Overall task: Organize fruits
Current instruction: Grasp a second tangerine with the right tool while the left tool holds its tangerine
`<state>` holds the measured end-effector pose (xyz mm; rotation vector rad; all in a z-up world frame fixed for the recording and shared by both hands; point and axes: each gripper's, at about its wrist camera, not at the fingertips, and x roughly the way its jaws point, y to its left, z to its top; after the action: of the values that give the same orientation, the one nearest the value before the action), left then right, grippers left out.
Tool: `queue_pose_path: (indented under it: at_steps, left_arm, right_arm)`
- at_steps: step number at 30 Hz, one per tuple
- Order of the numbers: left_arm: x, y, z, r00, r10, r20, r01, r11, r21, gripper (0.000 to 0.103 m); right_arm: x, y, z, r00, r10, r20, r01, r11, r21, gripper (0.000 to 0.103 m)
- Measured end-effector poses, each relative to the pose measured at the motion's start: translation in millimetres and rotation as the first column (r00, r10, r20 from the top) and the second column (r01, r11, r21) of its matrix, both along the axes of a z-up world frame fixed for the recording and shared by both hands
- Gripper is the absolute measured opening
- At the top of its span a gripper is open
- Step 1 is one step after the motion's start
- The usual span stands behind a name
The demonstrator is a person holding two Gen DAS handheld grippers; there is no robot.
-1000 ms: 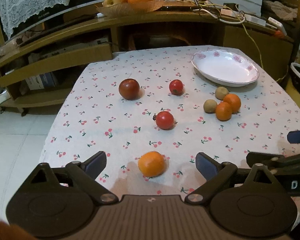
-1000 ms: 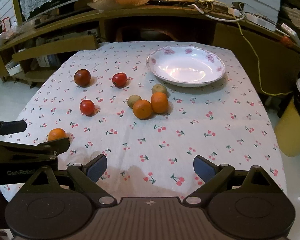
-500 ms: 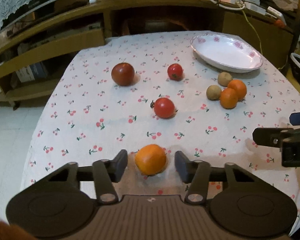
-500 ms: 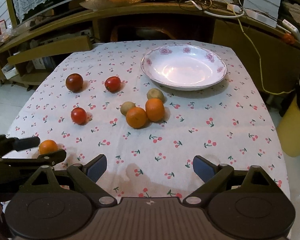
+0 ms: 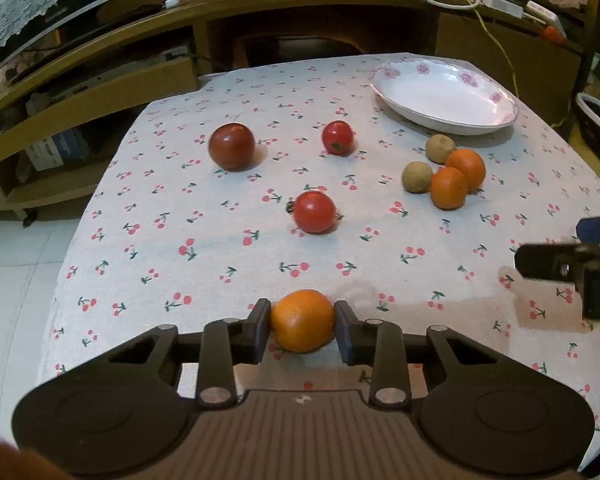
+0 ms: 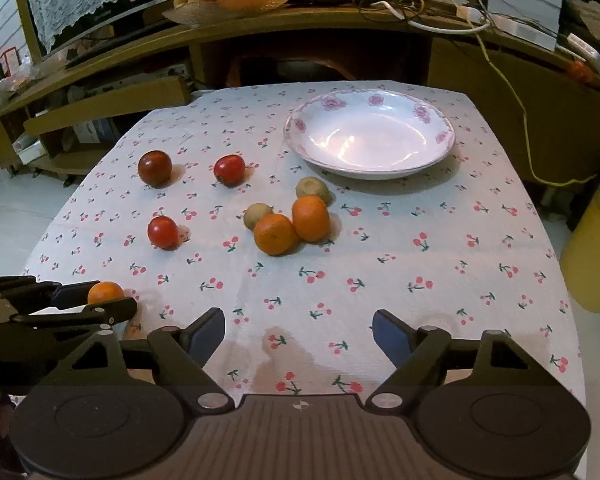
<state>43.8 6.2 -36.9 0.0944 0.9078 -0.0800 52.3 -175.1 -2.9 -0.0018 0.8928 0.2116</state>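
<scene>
Orange against black: the left gripper (image 5: 302,322) has its two pads pressed on either side of a small orange (image 5: 302,320) at the near edge of the table, the fruit filling the narrow gap between them and sitting on the cherry-print tablecloth (image 5: 220,240). From the right wrist view the same orange (image 6: 105,293) shows at the near left, pinched between the left gripper's fingers.

The right gripper (image 6: 299,334) hangs over bare cloth near the front middle of the table; its jaws are closing, but stand wide apart with nothing between them.

Farther out lie three tomatoes: a dark one (image 5: 231,146) at far left, a red one (image 5: 338,137) to its right, and another red one (image 5: 314,212) nearer the middle. To the right, two oranges (image 5: 456,178) touch each other, with two brownish-green fruits (image 5: 428,158) (possibly kiwis) just beside them. A white plate (image 5: 496,118) with pink flowers on its rim stands empty at the far right.
</scene>
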Motion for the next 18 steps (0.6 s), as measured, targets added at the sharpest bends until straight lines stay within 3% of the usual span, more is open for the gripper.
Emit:
queue_pose_path:
  at_steps: [12,18]
  left_arm:
    - [-1,1,-1,1.0,-0.012,-0.002,0.012,1.0,0.0,0.039]
    - [-2,-5,9,0.998,-0.069,-0.005,0.069,0.997,-0.029,0.038]
  right_arm:
    - [5,-10,-2,0.999,-0.036,-0.001,0.036,0.999,-0.008,0.081]
    - [0,-3,7,0.999,-0.039,0.027,0.041,0.998,-0.053,0.081]
